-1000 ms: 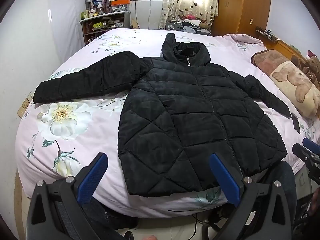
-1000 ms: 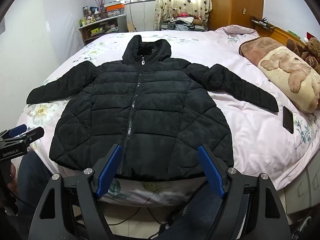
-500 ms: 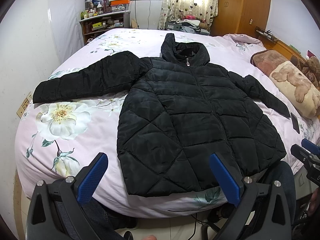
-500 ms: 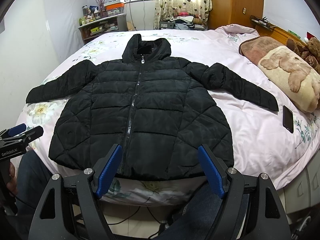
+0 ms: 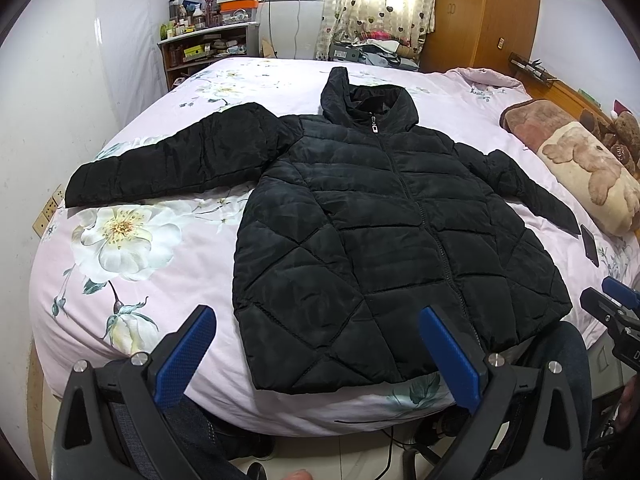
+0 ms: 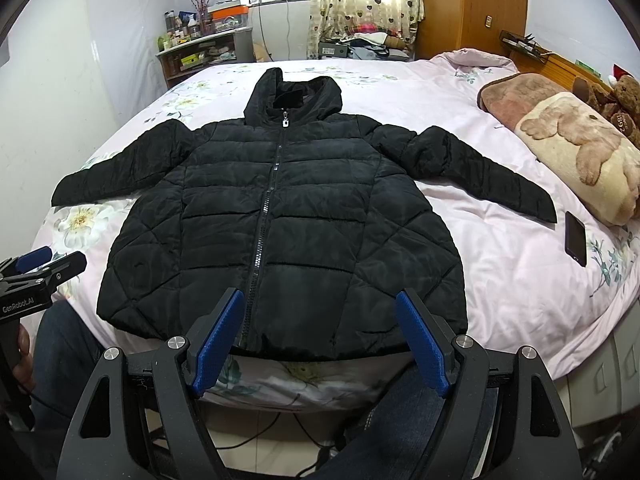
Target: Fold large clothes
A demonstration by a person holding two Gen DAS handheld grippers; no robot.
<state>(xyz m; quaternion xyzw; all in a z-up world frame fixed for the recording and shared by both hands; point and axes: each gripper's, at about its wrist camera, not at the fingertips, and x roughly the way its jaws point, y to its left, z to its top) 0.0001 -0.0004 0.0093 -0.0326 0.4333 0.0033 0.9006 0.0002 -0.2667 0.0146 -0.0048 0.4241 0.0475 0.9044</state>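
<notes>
Left wrist view: my left gripper (image 5: 316, 344) and right gripper (image 6: 320, 336) both have jaws wide open, holding nothing, short of the black jacket (image 5: 384, 240) spread flat on the bed (image 5: 160, 280).

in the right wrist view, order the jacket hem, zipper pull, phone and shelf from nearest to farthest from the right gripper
From the right gripper:
1. jacket hem, just ahead, at the bed edge
2. phone, right side
3. zipper pull, at the collar, centre
4. shelf, far left wall

Bare sheet (image 6: 500, 248) between jacket (image 6: 280, 220) and phone (image 6: 576, 239).
</notes>
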